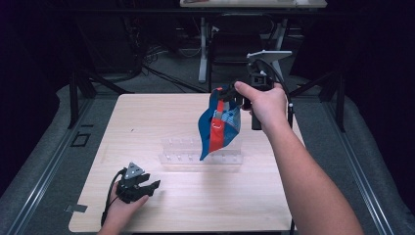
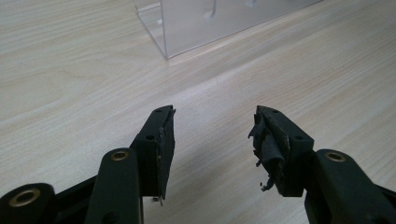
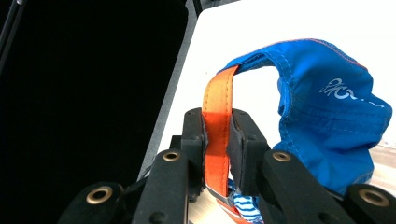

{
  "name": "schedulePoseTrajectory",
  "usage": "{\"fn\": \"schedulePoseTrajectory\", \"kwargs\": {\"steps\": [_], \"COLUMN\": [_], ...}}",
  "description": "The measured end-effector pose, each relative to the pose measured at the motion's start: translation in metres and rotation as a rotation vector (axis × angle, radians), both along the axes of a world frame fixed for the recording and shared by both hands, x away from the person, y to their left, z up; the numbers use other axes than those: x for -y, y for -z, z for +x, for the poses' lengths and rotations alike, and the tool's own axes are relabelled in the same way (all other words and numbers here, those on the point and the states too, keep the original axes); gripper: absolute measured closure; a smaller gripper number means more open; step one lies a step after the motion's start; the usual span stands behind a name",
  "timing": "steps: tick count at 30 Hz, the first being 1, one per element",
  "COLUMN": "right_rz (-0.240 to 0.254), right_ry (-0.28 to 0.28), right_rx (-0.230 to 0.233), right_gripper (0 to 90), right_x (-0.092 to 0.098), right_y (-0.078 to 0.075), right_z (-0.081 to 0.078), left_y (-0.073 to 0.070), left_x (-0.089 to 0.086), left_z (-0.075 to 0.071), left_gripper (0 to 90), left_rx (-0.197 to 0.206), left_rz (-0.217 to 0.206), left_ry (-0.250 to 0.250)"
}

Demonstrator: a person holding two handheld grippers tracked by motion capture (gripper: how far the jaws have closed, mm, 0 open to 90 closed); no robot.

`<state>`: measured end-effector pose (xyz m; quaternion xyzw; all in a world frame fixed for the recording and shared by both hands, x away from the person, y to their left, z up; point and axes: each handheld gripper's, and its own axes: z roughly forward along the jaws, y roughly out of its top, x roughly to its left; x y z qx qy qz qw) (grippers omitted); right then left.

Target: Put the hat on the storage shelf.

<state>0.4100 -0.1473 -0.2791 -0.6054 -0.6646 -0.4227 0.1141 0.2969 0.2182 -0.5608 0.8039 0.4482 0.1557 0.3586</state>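
Two grippers on show: the right gripper [image 1: 230, 93] is up high, jaws pinching the orange strap [image 3: 217, 130] of a blue bag [image 1: 219, 128] dangling over the clear rack [image 1: 200, 157]. Left gripper [image 2: 212, 135] sits low on the table [image 1: 195, 205], jaws spread, nothing between them.

Light wooden table [image 1: 195, 205], clear plastic rack [image 1: 195, 157] on it

Matt wood-grain table [image 1: 147, 122], clear glossy plastic rack [image 1: 195, 157], blue cloth bag [image 1: 220, 127].
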Motion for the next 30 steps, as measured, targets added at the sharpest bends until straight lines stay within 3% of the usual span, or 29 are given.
{"fn": "schedulePoseTrajectory", "kwargs": {"steps": [8,16,22,30], "right_rz": [0.009,0.027,0.039,0.035], "right_ry": [-0.002,-0.012,-0.004,-0.019], "right_rx": [-0.015,-0.008,-0.006,-0.012], "right_gripper": [77.3,77.2,77.2,77.2], "right_x": [-0.002,-0.010,-0.015,-0.020], "right_y": [0.010,0.011,0.016,0.018], "right_z": [0.003,0.004,0.007,0.008], "left_y": [-0.004,-0.023,-0.040,-0.055], "left_x": [0.007,0.020,0.037,0.068], "left_z": [-0.002,-0.003,0.000,0.008], "left_gripper": [48.4,49.3,51.6,54.6], "left_rx": [0.030,0.088,0.127,0.160], "left_rz": [-0.001,-0.031,-0.062,-0.058], "left_ry": [0.026,0.063,0.103,0.153]}}
